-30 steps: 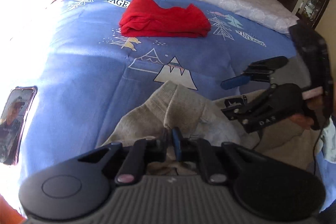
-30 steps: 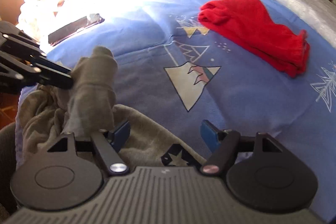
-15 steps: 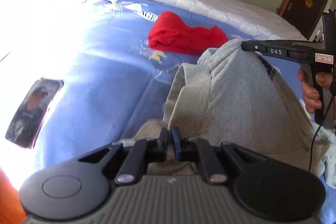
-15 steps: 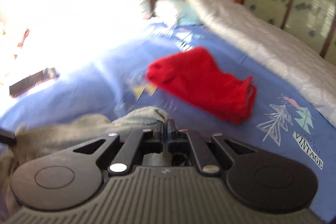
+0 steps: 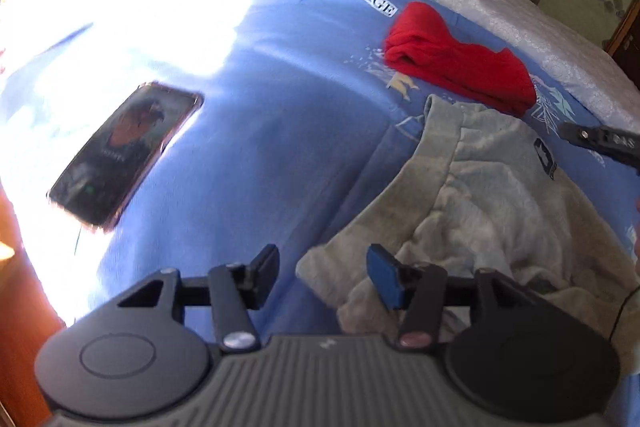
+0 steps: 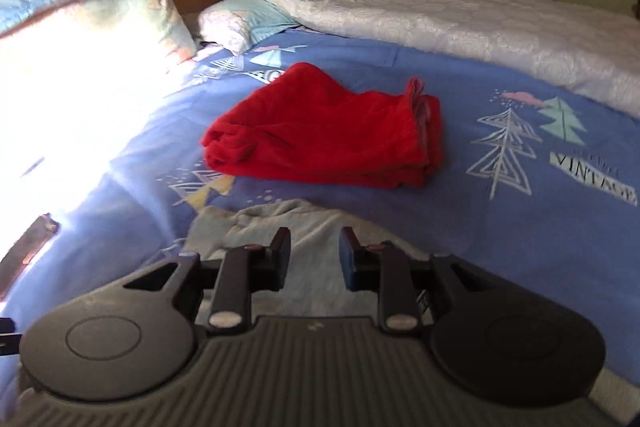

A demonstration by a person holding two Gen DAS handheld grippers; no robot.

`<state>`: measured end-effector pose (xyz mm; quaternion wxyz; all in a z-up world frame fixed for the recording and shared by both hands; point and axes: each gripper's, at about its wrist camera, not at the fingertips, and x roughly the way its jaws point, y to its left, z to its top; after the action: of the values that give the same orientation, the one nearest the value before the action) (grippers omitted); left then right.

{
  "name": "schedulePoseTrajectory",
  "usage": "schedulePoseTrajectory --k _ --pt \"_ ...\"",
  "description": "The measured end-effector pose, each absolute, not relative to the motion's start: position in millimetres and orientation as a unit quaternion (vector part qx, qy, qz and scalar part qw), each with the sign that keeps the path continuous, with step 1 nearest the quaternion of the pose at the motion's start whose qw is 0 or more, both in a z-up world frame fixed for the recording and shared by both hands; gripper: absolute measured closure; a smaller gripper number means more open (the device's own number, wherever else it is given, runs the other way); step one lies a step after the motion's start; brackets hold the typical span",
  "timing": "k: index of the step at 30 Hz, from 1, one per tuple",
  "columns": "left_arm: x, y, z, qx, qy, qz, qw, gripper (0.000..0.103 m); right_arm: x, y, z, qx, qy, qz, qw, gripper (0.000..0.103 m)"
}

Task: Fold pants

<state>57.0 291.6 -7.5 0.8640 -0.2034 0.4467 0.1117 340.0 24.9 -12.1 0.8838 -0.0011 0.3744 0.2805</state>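
Both claws let go of the grey pants on the bed.
The left claw (image 5: 322,277) and the right claw (image 6: 314,259) have just been opening from a pinch half a second ago; their jaws now stand partly apart, gripping nothing. The grey pants (image 5: 480,203), lifted before, now lie crumpled on the blue bedspread (image 5: 280,131), near the folded red garment (image 6: 320,135).

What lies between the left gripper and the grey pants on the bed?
Nothing visible. The left gripper, its jaws just opened, hangs directly over the near edge of the grey pants; the phone lies off to the side.
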Motion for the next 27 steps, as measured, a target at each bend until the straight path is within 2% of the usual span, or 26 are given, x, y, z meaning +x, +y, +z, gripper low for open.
schedulePoseTrajectory --k 1,3,4,5,8,11,15,18,20,21,22,23,24,26,27 --pt "50.0 298.4 -10.1 -0.231 0.451 0.101 0.856 0.046 327.7 17.0 -7.7 0.007 0.37 0.3 0.879 0.066" --pt "42.5 310.7 -17.5 -0.294 0.454 0.073 0.838 0.038 290.4 9.7 3.7 -0.005 0.359 0.334 0.871 0.048" --pt "40.2 314.5 -22.9 -0.327 0.453 0.061 0.827 0.029 274.4 11.4 7.3 -0.02 0.353 0.345 0.87 0.047" --pt "39.4 315.7 -27.1 -0.353 0.451 0.056 0.818 0.027 257.6 15.5 13.6 -0.042 0.349 0.353 0.867 0.047" --pt "48.0 305.4 -33.5 -0.371 0.443 0.031 0.816 0.026 250.9 47.9 16.9 -0.093 0.352 0.367 0.856 0.047" --pt "61.7 287.1 -45.4 -0.363 0.459 0.023 0.811 0.026 282.4 94.8 14.8 -0.115 0.378 0.356 0.847 0.047" --pt "71.3 263.3 -44.8 -0.315 0.459 0.023 0.83 0.026 345.2 156.8 -7.3 -0.146 0.41 0.33 0.838 0.039" --pt "72.0 257.0 -46.1 -0.287 0.46 0.031 0.84 0.043 379.5 193.0 -34.3 -0.159 0.435 0.301 0.834 0.036" --pt "70.9 256.9 -46.5 -0.265 0.462 0.039 0.845 0.076 397.0 204.2 -55.3 -0.163 0.469 0.296 0.816 0.037" --pt "70.4 259.4 -48.5 -0.267 0.462 0.039 0.845 0.082 401.6 208.0 -66.6 -0.177 0.486 0.289 0.805 0.044" --pt "69.5 262.9 -51.2 -0.278 0.46 0.035 0.842 0.087 400.9 208.8 -77.5 -0.193 0.499 0.284 0.795 0.049" --pt "68.7 268.0 -54.1 -0.293 0.456 0.031 0.84 0.089 392.4 203.8 -80.2 -0.192 0.493 0.289 0.798 0.058" --pt "67.6 271.5 -55.9 -0.302 0.453 0.029 0.838 0.09 389.0 202.1 -79.0 -0.19 0.488 0.294 0.8 0.073" --pt "64.5 277.7 -55.2 -0.313 0.444 0.027 0.839 0.091 383.7 200.8 -73.8 -0.196 0.477 0.282 0.809 0.085" --pt "63.1 280.6 -53.4 -0.313 0.437 0.033 0.842 0.091 383.2 199.4 -69.6 -0.189 0.474 0.28 0.813 0.086"
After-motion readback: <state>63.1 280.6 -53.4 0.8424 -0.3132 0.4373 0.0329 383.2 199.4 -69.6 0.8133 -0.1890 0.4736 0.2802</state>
